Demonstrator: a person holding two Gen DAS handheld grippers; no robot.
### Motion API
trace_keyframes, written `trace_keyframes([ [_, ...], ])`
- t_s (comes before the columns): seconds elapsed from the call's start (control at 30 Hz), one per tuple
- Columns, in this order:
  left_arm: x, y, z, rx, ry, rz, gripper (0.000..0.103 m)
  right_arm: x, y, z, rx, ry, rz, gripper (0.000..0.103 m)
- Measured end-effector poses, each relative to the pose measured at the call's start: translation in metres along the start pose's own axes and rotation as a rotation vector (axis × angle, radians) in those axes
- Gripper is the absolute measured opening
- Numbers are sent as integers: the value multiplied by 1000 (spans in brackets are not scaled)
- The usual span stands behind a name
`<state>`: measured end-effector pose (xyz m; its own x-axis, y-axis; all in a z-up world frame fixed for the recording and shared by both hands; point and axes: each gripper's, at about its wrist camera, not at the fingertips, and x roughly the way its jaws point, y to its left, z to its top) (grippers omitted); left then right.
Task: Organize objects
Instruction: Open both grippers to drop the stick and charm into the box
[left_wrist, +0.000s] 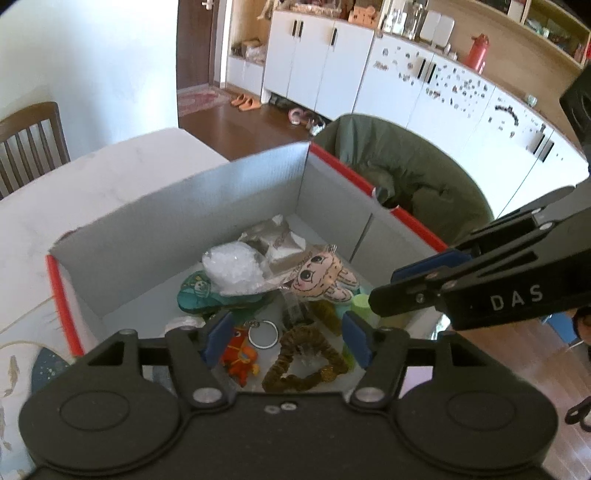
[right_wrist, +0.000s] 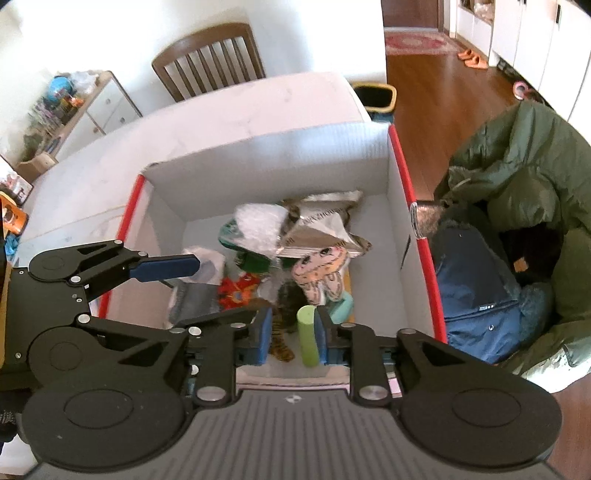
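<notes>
An open white cardboard box (left_wrist: 207, 206) (right_wrist: 399, 236) with red edges stands on the table and holds several small things. Among them are a clear plastic bag (left_wrist: 232, 269), a teal slipper-shaped toy (left_wrist: 195, 295), a pink cartoon-face plush (left_wrist: 321, 277) (right_wrist: 321, 273), an orange toy (left_wrist: 242, 356) (right_wrist: 236, 291) on a key ring, a tiger-striped scrunchie (left_wrist: 306, 362) and a silver packet (right_wrist: 317, 229). My left gripper (left_wrist: 288, 339) (right_wrist: 225, 290) hangs open above the orange toy and scrunchie. My right gripper (right_wrist: 294, 336) (left_wrist: 384, 284) is open over the box's near right corner. A light green cylinder (right_wrist: 308, 336) (left_wrist: 360, 304) stands against its right pad only.
A green coat (left_wrist: 406, 173) (right_wrist: 517, 173) drapes over a seat just right of the box. The white table (right_wrist: 221, 110) stretches beyond the box, with a wooden chair (right_wrist: 210, 59) at its far side. White cabinets (left_wrist: 332, 62) and a wooden floor lie further back.
</notes>
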<state>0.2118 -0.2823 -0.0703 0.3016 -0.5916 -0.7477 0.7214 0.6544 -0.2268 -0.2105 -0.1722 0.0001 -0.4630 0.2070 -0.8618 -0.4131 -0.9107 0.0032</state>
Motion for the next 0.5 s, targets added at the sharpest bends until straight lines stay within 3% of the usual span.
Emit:
trace_keyframes([
  [0.3, -47, 4, -6, -14, -105, -4, 77, -32, 18, -12, 1, -104, -3, 28],
  [0.5, -78, 7, -10, -27, -170, -9, 80, -52, 31, -23, -5, -183, 11, 28],
])
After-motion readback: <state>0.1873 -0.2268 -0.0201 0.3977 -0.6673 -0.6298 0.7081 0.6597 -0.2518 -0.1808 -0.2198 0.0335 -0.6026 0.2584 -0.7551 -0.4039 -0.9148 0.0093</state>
